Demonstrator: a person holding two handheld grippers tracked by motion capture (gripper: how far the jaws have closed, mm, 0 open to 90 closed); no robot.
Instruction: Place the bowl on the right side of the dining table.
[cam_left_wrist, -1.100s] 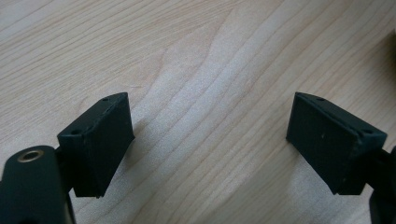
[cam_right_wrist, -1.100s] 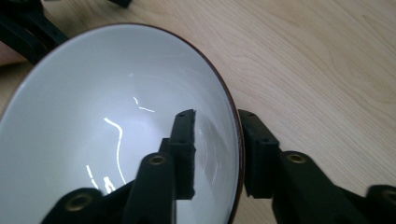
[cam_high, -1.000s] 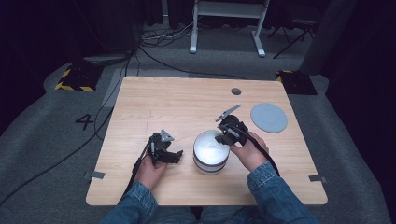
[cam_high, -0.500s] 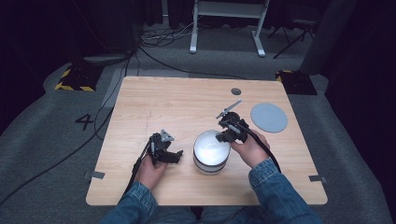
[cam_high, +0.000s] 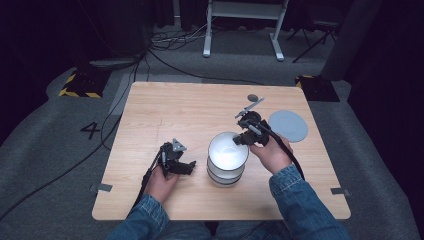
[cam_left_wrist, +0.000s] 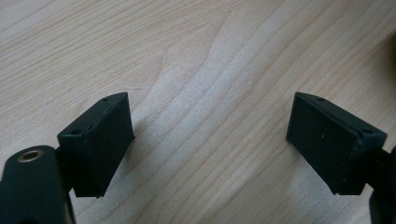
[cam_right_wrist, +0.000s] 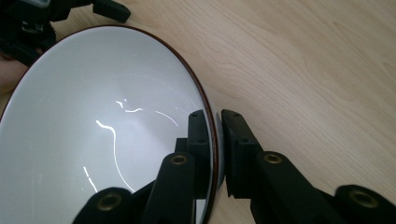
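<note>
A stack of white bowls (cam_high: 227, 172) stands near the table's front middle. My right gripper (cam_high: 243, 138) is shut on the right rim of the top bowl (cam_high: 228, 150). In the right gripper view its jaws (cam_right_wrist: 215, 116) pinch the thin, dark-edged rim, one inside the bowl (cam_right_wrist: 102, 130) and one outside. My left gripper (cam_high: 187, 167) rests low on the wood just left of the stack. It is open, and bare table shows between its jaws (cam_left_wrist: 210, 116).
A grey round disc (cam_high: 288, 125) lies on the table (cam_high: 165, 110) to the right, with a small dark disc (cam_high: 253, 97) farther back. Cables and a metal stand sit on the floor beyond the far edge.
My right gripper has risen a little and tilted back, still holding the top bowl's rim. The left gripper has stayed put.
</note>
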